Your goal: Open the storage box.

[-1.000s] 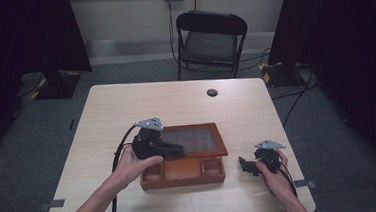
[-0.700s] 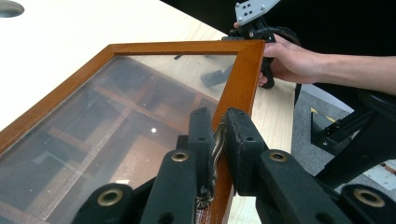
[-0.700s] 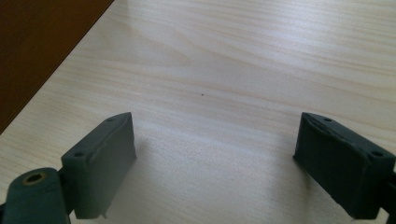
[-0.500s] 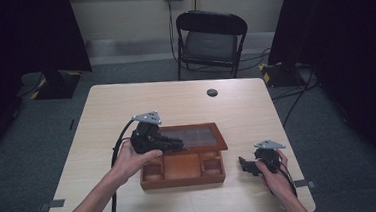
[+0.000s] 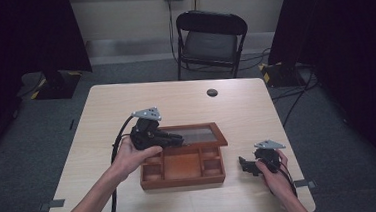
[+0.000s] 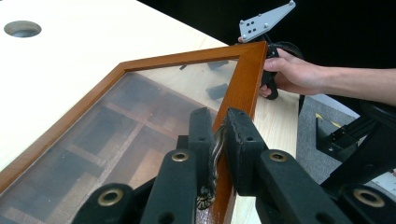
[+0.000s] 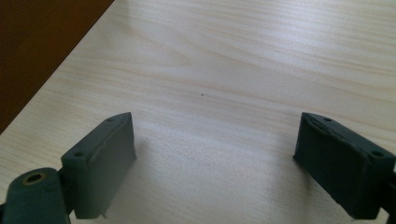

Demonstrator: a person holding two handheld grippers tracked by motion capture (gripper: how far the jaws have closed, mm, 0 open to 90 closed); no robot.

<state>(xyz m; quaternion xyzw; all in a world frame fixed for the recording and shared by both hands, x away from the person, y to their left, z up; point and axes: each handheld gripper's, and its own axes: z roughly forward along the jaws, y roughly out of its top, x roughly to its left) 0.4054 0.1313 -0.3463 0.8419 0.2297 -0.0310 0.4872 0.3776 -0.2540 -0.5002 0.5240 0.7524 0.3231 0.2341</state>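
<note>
Lid (image 5: 196,134) now higher — glass-paned, brown wooden frame clamped in left hand-held gripper (image 6: 219,140); right hand-held gripper (image 7: 215,163) wide, empty.

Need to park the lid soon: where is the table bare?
Bare: the far half behind the wooden box, around the small hole, and the left strip. Crowded: the near side, where the left gripper clamps the lid; right gripper rests beside the box.

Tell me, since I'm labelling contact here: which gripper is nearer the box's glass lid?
Left. The left gripper is clamped on the wooden frame of the raised glass lid. The right gripper rests open on the table, apart from the wooden box.
</note>
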